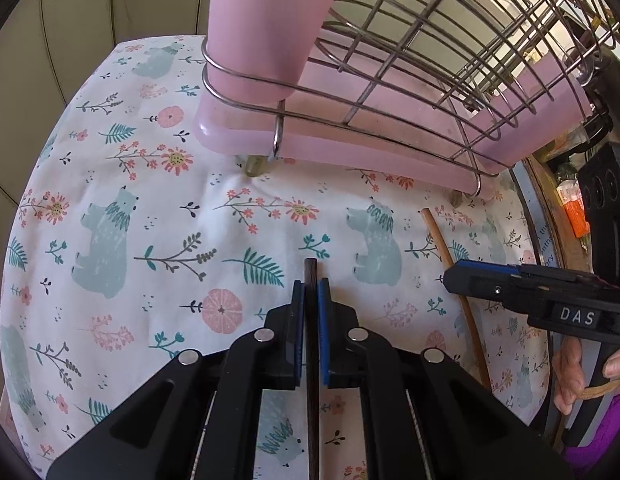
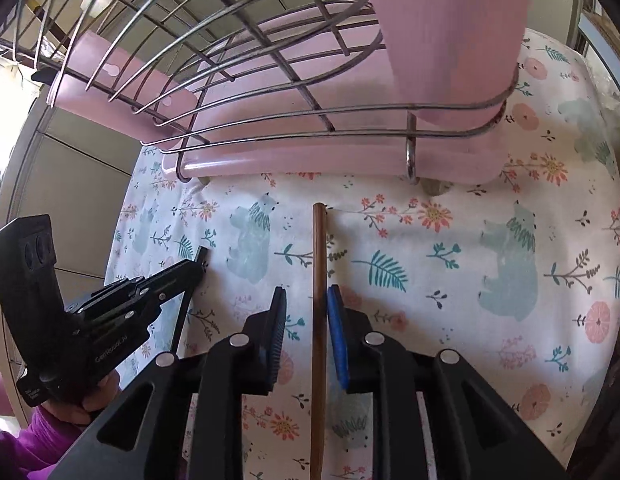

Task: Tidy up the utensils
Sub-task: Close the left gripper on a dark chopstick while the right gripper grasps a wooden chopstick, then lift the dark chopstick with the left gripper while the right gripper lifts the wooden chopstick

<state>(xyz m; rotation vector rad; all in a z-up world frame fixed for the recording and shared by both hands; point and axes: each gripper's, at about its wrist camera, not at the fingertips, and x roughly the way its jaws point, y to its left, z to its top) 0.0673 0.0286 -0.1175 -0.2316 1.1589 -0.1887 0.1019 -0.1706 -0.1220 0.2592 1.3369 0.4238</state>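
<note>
My left gripper (image 1: 310, 288) is shut on a dark brown chopstick (image 1: 311, 360) and holds it over the patterned cloth; it also shows in the right wrist view (image 2: 200, 260) at the left. My right gripper (image 2: 308, 300) is open, its blue pads on either side of a light brown chopstick (image 2: 318, 320) that lies on the cloth, touching neither pad clearly. That chopstick also shows in the left wrist view (image 1: 453, 280), under the right gripper (image 1: 449, 278). A wire dish rack (image 1: 409, 60) with a pink cutlery holder (image 1: 266, 20) stands just beyond both grippers.
A pink drip tray (image 1: 349, 148) sits under the rack, on small feet. The floral bear-print cloth (image 1: 130, 220) covers a round table whose edge (image 1: 541, 220) curves off at the right. A cupboard wall (image 2: 70, 184) stands left in the right wrist view.
</note>
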